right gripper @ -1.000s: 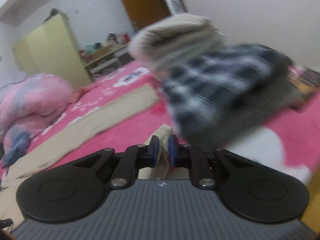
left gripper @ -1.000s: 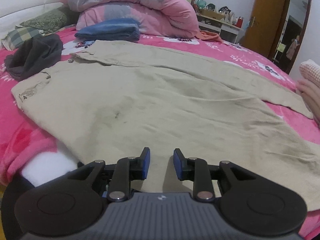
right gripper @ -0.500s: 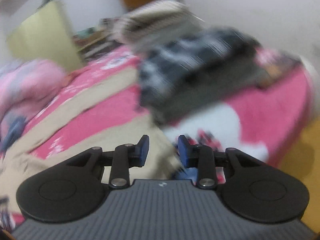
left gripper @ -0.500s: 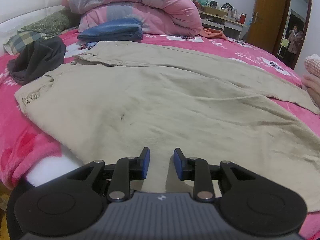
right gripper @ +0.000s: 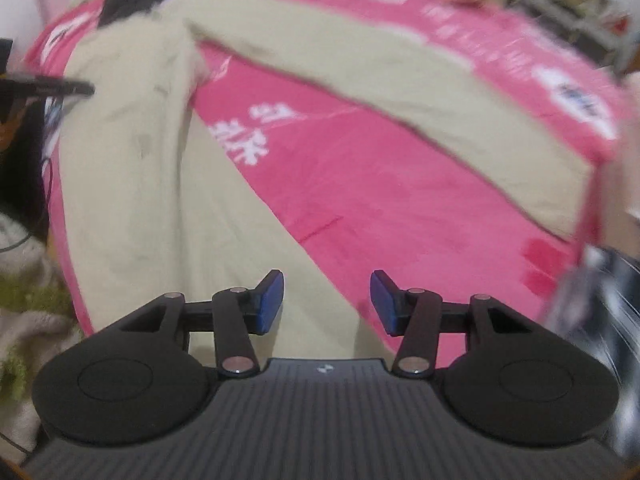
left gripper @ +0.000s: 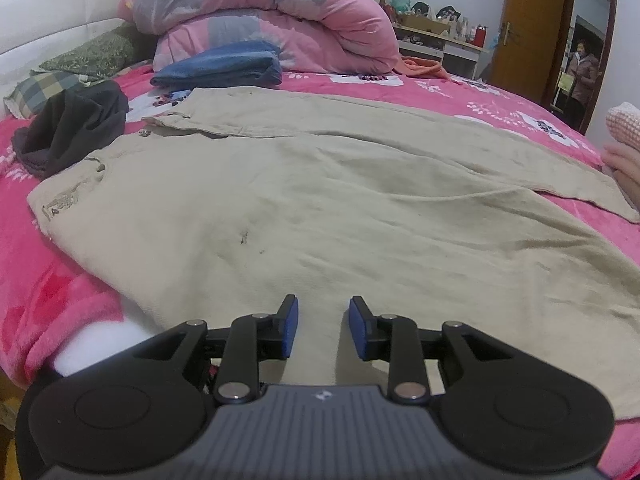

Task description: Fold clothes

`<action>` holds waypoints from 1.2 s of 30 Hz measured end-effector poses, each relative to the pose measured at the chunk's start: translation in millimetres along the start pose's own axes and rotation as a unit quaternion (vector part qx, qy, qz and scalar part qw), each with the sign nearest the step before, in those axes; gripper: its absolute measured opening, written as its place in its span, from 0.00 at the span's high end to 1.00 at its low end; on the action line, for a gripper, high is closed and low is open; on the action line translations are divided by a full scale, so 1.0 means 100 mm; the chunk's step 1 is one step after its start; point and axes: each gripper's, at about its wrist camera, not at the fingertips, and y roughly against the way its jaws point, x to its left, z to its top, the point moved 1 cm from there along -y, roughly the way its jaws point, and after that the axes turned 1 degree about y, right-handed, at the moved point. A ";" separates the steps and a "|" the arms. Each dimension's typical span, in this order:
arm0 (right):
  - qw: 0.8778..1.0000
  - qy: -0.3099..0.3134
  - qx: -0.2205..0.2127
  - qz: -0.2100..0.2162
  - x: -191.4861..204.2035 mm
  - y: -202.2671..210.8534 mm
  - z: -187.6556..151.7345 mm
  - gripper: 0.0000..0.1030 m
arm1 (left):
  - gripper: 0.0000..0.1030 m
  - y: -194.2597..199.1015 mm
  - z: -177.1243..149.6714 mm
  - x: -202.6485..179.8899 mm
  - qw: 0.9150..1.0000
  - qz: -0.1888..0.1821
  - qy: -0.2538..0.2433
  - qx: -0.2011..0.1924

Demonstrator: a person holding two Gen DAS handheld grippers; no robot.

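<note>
Hovering low over the cloth, the left gripper [left gripper: 323, 326] holds its two blue-padded fingers slightly apart, with nothing between them but the sight of beige fabric below. Its black, matte linkage arms carry round steel pivots and sit on a ribbed grey housing. Beneath it the beige trousers [left gripper: 320, 208] lie spread flat, a woven, faintly creased cotton-like cloth with a small dark fleck near the middle and a stitched patch by the waistband at the left. One leg runs along the far side, the other fans wide toward the right.

The right gripper [right gripper: 327, 302] has its jaws opening, the blue pads standing well apart and gripping nothing; in its blurred view one trouser leg lies below the left pad and the pink sheet [right gripper: 360, 184] below the right, the two legs forming a V over the sheet's white print.

Beyond the trousers, a crumpled dark grey garment [left gripper: 76, 128] slumps by the waistband, and a neatly folded blue towel [left gripper: 224, 66] with a nubbly pile rests near the far leg. Behind it a puffy pink-and-grey duvet [left gripper: 272, 12] is rolled into a thick bundle against a white padded headboard [left gripper: 60, 20]. A hand [left gripper: 626, 172] with a knitted pink cuff shows at the right edge.
</note>
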 end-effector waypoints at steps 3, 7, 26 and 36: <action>0.998 0.015 0.042 0.038 0.00 -0.21 0.11 0.55 | 0.68 -0.02 0.03 0.00 1.000 0.001 0.000 -0.002; 0.997 0.039 0.060 0.012 0.21 -0.26 0.13 0.78 | 0.67 -0.06 0.06 0.01 1.000 0.002 0.004 -0.007; 0.967 0.001 0.018 -0.256 0.25 -0.32 -0.12 0.99 | 0.66 -0.11 0.09 -0.04 0.999 0.018 -0.037 -0.019; 0.987 -0.093 -0.113 -0.062 0.40 0.06 0.72 0.57 | 0.66 -0.14 0.30 0.02 0.998 -0.028 -0.027 -0.041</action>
